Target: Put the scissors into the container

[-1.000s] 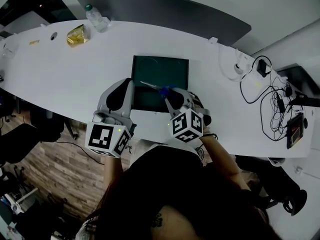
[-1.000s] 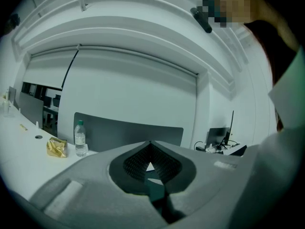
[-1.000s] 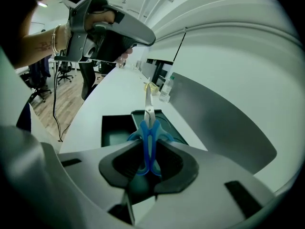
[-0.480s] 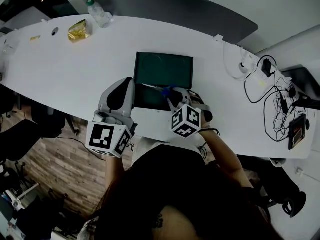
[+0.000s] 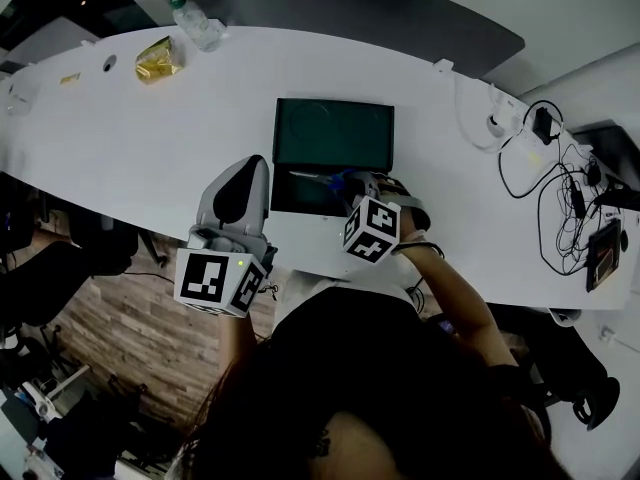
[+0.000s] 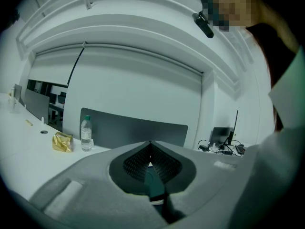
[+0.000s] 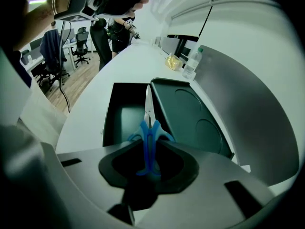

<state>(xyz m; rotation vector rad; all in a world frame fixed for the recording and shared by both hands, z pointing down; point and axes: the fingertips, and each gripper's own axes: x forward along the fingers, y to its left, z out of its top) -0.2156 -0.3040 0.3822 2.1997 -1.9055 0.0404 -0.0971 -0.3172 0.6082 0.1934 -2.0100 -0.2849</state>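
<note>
1. brought the right gripper (image 5: 352, 183) lower and steeper than a second ago, jaws partway apart and clamped on the blue handles of the scissors (image 5: 318, 177).
2. judged near release: blades poised over the container (image 5: 300, 196), at the near edge of the table (image 5: 150, 138).
3. found lid-open, deep half empty under the blades.
4. kept the left gripper (image 5: 240, 183) beside it, jaws together, nothing gripped.

**Head view:** mounted above the person, aimed steeply down at the white table (image 5: 150, 138) from well above it.

**Left gripper view:** low at the table's near edge, facing almost level toward the far wall.

**Right gripper view:** tilted down, close over the container (image 7: 125, 112).

All three views include the bottle (image 6: 86, 133) at the far left.
</note>
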